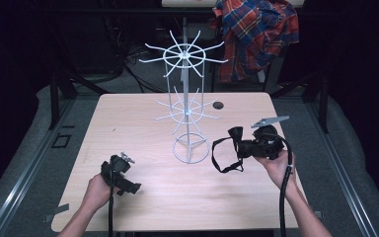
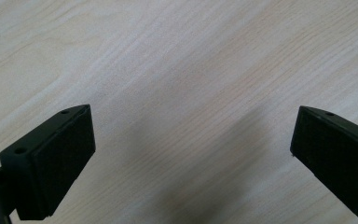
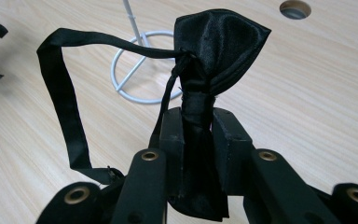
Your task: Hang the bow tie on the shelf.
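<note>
Black bow tie (image 3: 200, 93) clamped between right hand-held gripper (image 3: 198, 135) jaws, near rack (image 1: 187, 98).

The high view looks forward and down on the whole pale wooden table (image 1: 143, 197). The left gripper view faces the tabletop very closely. The right gripper view looks low across it; both it and the high view show the white wire rack's ring base (image 3: 130, 88) (image 1: 191, 149).

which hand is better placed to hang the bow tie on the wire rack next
Right, probably. The right hand-held gripper is already shut on the bow tie, beside the wire rack. The left hand-held gripper is open over bare table.
</note>
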`<action>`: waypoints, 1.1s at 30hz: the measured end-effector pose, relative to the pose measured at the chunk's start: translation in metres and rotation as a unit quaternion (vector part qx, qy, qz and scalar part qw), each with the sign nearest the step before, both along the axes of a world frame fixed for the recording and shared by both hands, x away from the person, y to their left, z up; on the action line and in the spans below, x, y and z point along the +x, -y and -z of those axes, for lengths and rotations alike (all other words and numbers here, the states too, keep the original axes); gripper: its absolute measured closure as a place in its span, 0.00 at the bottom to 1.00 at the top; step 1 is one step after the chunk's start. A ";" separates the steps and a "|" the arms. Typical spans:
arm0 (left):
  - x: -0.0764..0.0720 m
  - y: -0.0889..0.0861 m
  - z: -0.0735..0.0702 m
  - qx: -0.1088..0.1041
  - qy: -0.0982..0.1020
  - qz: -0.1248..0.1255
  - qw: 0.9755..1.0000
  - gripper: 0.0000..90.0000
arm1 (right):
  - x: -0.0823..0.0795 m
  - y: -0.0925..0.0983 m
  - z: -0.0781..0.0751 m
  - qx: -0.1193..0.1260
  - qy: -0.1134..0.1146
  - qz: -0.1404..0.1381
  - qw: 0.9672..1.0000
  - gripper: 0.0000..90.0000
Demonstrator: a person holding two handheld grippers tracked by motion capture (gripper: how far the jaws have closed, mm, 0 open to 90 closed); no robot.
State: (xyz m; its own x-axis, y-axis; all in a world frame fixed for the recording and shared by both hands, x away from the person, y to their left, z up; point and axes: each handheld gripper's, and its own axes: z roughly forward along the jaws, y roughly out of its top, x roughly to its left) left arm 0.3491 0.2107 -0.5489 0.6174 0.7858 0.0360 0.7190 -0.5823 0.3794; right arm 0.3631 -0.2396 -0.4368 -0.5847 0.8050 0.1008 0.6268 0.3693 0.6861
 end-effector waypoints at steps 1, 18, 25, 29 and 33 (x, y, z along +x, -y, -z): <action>0.000 0.000 0.000 0.000 0.000 0.001 1.000 0.00 | 0.001 0.000 -0.001 0.000 0.000 0.002 1.000 0.84; 0.000 0.000 0.000 0.000 0.000 0.000 1.000 0.00 | 0.010 0.000 -0.026 0.018 0.025 0.008 0.999 0.84; 0.000 0.000 0.000 -0.001 -0.001 -0.001 1.000 0.00 | 0.015 -0.003 -0.031 0.018 0.030 0.010 0.999 0.84; 0.000 -0.001 0.000 -0.001 -0.002 0.000 1.000 0.00 | 0.019 -0.005 -0.034 0.021 0.032 0.010 0.999 0.84; 0.000 -0.001 0.001 -0.002 -0.001 -0.001 1.000 0.00 | 0.023 -0.006 -0.039 0.026 0.034 0.013 0.999 0.84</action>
State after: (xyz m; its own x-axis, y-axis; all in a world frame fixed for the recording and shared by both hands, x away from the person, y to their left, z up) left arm 0.3488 0.2113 -0.5495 0.6161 0.7870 0.0319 0.7209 -0.5797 0.3798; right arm 0.3862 -0.2338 -0.3981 -0.5702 0.8149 0.1034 0.5869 0.3161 0.7454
